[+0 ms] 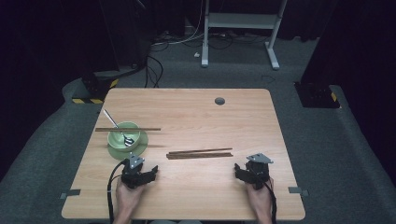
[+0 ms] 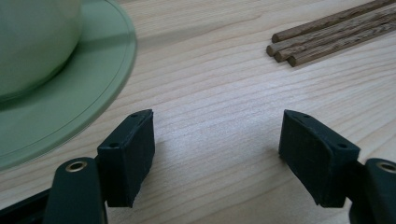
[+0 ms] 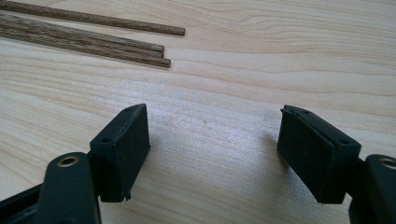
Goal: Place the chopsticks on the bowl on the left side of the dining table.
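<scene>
Now both grippers rested wide open on the counter (image 1: pixel 196 186): left gripper (image 1: pixel 152 175) beside the plate (image 1: pixel 140 147), right gripper (image 1: pixel 239 171) near the chopsticks (image 1: pixel 200 153), which lay mid-counter between them, untouched; both held nothing

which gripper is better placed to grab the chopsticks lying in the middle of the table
Probably right: the right gripper sits open just below the near end of the chopsticks; the left gripper is beside the green plate.

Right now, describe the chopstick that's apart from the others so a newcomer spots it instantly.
On the wooden table, find the green bowl at the left, sitting on a green plate. The single chopstick lies flat across the bowl's rim, unlike the bundle of chopsticks on the tabletop mid-table.
</scene>
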The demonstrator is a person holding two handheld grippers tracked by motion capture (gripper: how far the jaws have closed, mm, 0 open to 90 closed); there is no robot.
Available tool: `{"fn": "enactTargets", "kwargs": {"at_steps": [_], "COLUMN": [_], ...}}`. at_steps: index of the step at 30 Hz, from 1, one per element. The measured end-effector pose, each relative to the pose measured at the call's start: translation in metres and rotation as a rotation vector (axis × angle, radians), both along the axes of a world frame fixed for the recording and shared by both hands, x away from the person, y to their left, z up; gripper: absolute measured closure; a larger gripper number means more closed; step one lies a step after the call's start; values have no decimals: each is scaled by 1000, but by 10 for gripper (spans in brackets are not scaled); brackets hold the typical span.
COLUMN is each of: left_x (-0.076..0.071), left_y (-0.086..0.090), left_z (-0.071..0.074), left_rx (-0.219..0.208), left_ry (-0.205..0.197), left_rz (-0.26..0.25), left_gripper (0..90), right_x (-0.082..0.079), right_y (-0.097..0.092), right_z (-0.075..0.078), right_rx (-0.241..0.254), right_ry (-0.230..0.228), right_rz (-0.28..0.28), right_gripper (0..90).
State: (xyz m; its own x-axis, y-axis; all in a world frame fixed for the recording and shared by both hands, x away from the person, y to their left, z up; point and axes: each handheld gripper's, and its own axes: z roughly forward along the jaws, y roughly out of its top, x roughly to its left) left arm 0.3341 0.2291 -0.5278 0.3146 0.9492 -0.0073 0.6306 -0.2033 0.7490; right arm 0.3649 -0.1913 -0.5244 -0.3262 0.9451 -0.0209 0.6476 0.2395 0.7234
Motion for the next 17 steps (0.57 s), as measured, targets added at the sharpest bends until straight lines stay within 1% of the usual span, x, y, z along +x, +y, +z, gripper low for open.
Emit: {"fn": "enactTargets", "kwargs": {"at_steps": [2,17], "left_x": [0,0], "left_y": [-2,-2], "left_z": [0,0], "left_rx": [5,3], "left_ry": [0,1], "left_rz": [9,16], "left_gripper": [266,264], "right_x": [0,0], "right_y": [0,0], "right_z": [0,0], "right_rx": [0,0], "right_ry": [0,0], "right_rz": [0,0], "right_gripper": [247,245]}}
